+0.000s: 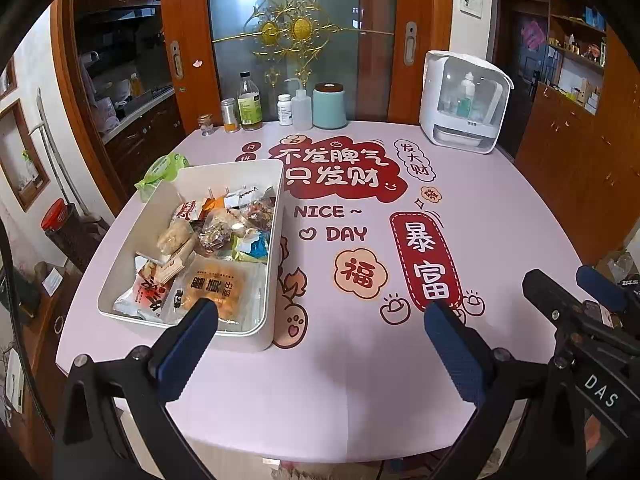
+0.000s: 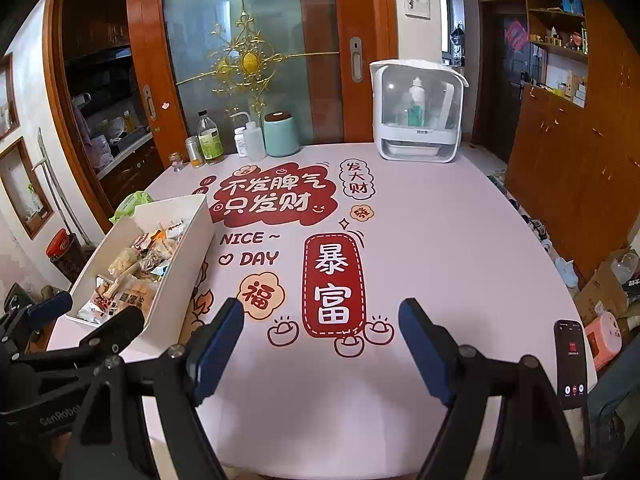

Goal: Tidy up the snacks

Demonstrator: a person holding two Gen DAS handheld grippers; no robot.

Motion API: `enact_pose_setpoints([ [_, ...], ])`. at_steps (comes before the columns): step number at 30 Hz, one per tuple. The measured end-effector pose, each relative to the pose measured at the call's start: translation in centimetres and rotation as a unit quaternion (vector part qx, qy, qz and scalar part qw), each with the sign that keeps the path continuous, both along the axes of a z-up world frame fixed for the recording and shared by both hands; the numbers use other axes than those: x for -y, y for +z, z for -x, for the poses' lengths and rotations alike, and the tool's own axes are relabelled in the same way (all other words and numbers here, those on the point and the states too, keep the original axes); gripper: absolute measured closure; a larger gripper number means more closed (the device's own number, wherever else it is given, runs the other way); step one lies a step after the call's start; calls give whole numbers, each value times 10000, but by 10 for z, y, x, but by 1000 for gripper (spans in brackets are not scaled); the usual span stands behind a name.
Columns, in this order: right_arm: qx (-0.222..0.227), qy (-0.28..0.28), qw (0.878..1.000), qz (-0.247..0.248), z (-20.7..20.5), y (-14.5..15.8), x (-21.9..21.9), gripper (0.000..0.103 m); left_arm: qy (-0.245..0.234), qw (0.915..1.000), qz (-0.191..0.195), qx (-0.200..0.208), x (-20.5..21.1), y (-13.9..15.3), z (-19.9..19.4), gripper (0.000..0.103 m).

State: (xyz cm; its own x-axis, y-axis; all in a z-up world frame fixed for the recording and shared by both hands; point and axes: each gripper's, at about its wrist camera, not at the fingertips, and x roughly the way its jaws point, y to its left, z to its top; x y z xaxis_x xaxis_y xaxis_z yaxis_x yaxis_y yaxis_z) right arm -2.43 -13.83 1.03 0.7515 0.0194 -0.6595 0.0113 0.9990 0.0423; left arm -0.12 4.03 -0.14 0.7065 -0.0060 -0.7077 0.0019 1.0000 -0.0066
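Note:
A white rectangular bin (image 1: pixel 276 248) stands on the left part of the pink table, filled with several wrapped snack packets (image 1: pixel 212 288). My left gripper (image 1: pixel 320 312) hovers open just in front of the bin's near right corner. Its left finger overlaps the bin's near rim, and nothing is between its blue pads. In the right wrist view the bin (image 2: pixel 180 256) and its snacks (image 2: pixel 132 276) lie at the left. My right gripper (image 2: pixel 320 308) is open over bare table to the right of the bin, holding nothing. Each gripper shows at the edge of the other's view: right gripper (image 1: pixel 568 280), left gripper (image 2: pixel 90 312).
Along the table's far edge stand bottles (image 1: pixel 250 100), small jars, a teal canister (image 1: pixel 329 106) and a white appliance (image 1: pixel 464 104). A green packet (image 1: pixel 164 168) lies behind the bin. A phone (image 2: pixel 572 360) rests near the table's right edge. Wooden cabinets line the right wall.

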Motion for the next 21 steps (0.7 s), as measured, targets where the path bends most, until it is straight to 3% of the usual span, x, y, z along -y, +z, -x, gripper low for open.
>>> enact_pose_setpoints([
  [21,113,64,9997,183,-6,0,-16,23,26,9998,114,-133,-18,-6,-12,1],
])
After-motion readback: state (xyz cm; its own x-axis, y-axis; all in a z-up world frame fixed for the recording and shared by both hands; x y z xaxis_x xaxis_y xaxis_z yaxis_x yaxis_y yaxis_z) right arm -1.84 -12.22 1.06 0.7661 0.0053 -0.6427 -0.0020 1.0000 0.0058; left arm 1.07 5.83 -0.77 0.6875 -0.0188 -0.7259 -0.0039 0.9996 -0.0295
